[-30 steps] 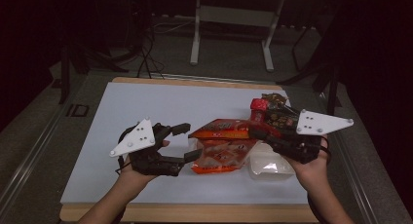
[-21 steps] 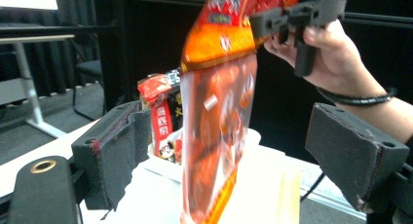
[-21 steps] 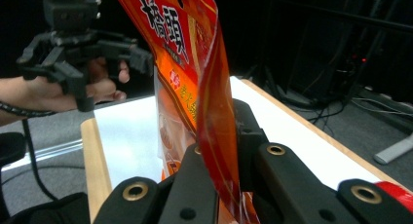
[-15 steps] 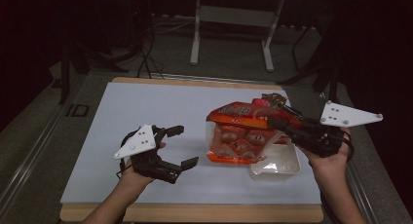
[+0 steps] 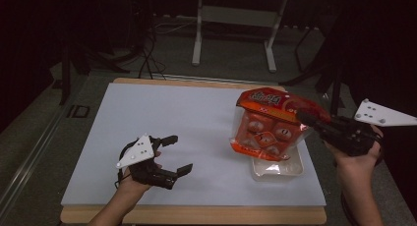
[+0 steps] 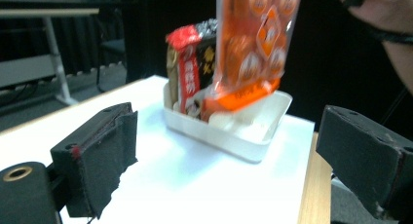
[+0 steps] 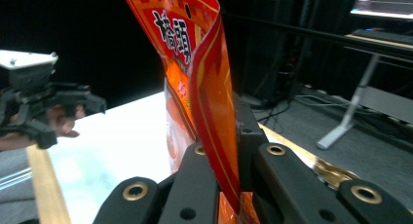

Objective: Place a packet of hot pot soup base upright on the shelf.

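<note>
An orange snack bag (image 5: 265,130) hangs upright over a white tray (image 5: 295,170) at the table's right side. My right gripper (image 5: 304,119) is shut on the bag's edge, and in the right gripper view the bag (image 7: 195,48) rises from between the closed jaws of that gripper (image 7: 224,177). My left gripper (image 5: 179,153) sits low at the front left, apart from the bag. Its jaws have just been opening, and nothing is between them. The left gripper view looks past its wide jaws (image 6: 234,160) at the tray (image 6: 243,141) and bag (image 6: 255,44).
A dark and red packet (image 6: 192,73) stands in the tray behind the bag. The white table top (image 5: 162,118) has a wooden front edge (image 5: 196,216). A metal stand (image 5: 233,19) is on the floor beyond the table.
The left gripper came off the bag's left edge, opened wider and drew back to the front left. The right gripper lifted the bag upright and carried it right, over the tray.
</note>
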A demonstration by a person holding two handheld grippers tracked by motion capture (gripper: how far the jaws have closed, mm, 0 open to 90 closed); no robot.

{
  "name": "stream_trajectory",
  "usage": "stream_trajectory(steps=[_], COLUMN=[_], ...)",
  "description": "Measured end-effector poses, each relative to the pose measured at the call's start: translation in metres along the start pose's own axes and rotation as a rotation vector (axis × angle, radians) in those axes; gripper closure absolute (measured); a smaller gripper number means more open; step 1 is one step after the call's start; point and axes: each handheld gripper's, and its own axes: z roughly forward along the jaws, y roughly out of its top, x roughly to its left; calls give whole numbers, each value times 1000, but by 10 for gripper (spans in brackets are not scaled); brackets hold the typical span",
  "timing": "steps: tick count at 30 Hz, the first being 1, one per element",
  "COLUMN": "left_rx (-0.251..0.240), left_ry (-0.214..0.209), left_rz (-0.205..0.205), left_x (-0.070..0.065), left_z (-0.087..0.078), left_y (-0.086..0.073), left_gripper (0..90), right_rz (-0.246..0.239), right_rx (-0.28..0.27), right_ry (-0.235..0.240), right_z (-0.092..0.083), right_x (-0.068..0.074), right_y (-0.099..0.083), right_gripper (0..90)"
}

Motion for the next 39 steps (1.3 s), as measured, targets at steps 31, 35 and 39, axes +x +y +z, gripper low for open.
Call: stream_trajectory(steps=[31, 35, 39], left_rx=[33, 30, 29], left_ry=[44, 47, 51], left_rz=[-74, -83, -93], left_x=[5, 5, 6], left_z=[-7, -8, -9], left_y=[-46, -48, -50], left_gripper=[77, 77, 77], right_rz=[82, 92, 104], right_rx=[98, 114, 121], right_ry=[-84, -77, -79], right_z=[-9, -5, -4], right_x=[-30, -31, -31], right_y=[-51, -57, -63], right_gripper=[900, 900, 900])
